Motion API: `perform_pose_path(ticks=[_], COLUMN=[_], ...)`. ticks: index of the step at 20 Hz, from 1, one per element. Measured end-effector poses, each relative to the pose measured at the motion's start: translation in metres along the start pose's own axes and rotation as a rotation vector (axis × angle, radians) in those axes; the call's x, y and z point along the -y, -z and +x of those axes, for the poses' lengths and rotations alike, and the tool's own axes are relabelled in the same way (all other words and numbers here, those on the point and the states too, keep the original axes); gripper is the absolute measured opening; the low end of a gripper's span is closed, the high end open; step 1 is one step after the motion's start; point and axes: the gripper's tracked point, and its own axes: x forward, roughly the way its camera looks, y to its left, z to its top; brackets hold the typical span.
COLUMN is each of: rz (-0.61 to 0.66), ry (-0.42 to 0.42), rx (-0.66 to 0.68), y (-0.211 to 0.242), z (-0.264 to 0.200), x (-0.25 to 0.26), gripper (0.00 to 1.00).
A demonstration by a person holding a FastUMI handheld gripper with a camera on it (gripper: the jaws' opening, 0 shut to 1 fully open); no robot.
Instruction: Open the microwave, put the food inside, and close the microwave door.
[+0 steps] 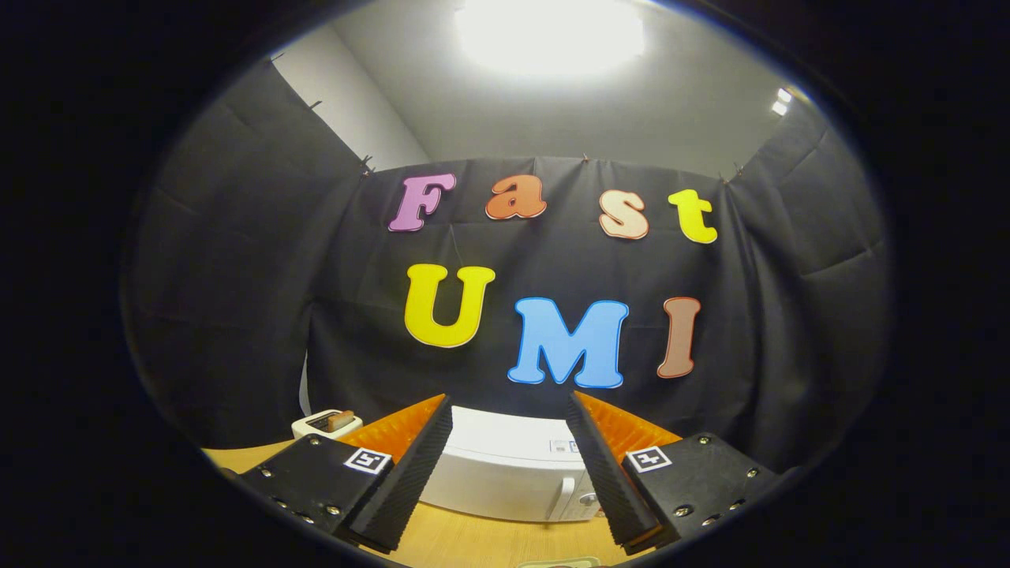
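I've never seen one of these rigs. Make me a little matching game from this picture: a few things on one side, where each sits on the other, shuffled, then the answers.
Things:
1. microwave
2. toaster
3. claw
4. table

Places or states:
A. open, its two fingers spread wide with nothing between them
B. wooden, lying under everything
C. white, door closed, straight ahead beyond the fingers
D. small and white, off to the left of the microwave, by the black cloth

Pairs: 1-C, 2-D, 3-A, 4-B
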Motion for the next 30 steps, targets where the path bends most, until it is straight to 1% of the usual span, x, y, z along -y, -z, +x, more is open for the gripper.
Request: perform_pose_path(ticks=[5, 11, 16, 21, 25, 28, 30], rz=[0.032, 0.045, 0.04, 0.048, 0.096, 0.089, 0.069], ry=[-0.001, 0.002, 0.011, 0.004, -0.004, -0.005, 0.009], rx=[-0.067, -0.087, -0.076, -0.116, -0.148, -0.216, -0.235], y=[0.041, 0.065, 0.088, 0.124, 0.154, 0.191, 0.208], z=[-0.008, -0.012, -0.02, -0.024, -0.022, -0.028, -0.032], x=[0.02, 0.041, 0.059, 0.076, 0.087, 0.093, 0.101], gripper=[0.93, 0.93, 0.93, 0.93, 0.93, 0.93, 0.93])
